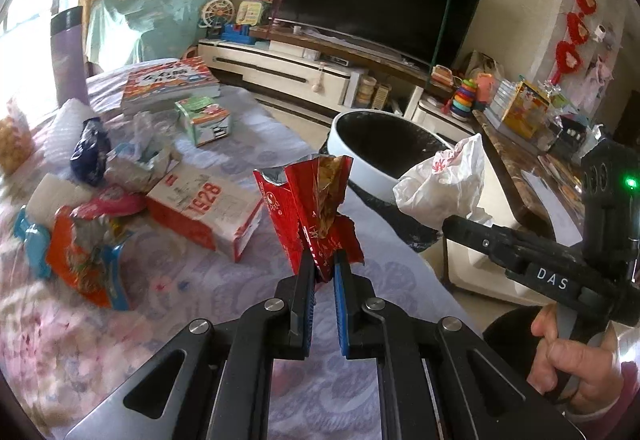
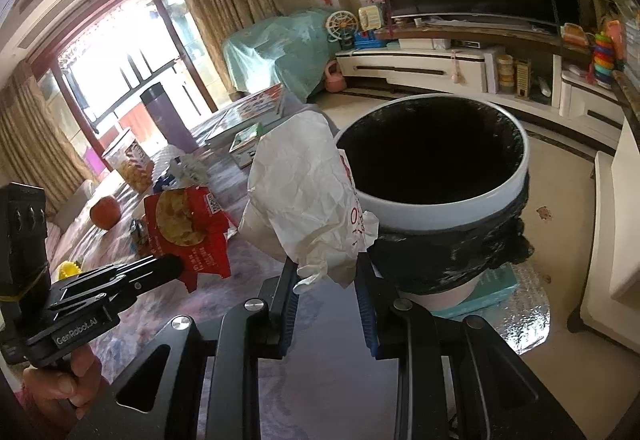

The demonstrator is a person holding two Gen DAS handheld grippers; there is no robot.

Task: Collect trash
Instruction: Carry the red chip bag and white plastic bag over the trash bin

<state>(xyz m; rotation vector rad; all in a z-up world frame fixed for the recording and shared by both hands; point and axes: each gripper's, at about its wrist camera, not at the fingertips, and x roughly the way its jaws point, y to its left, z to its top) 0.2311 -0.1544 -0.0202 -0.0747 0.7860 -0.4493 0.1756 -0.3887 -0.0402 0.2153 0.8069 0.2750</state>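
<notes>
My left gripper is shut on a torn red snack wrapper and holds it above the table; the wrapper also shows in the right wrist view. My right gripper is shut on a crumpled white plastic bag beside the rim of a white trash bin with a black liner. In the left wrist view the bag hangs at the bin's near right rim.
The table with a floral cloth holds a red-and-white carton, an orange wrapper, a dark blue wrapper, a green box, a book and a purple flask. A TV stand is behind.
</notes>
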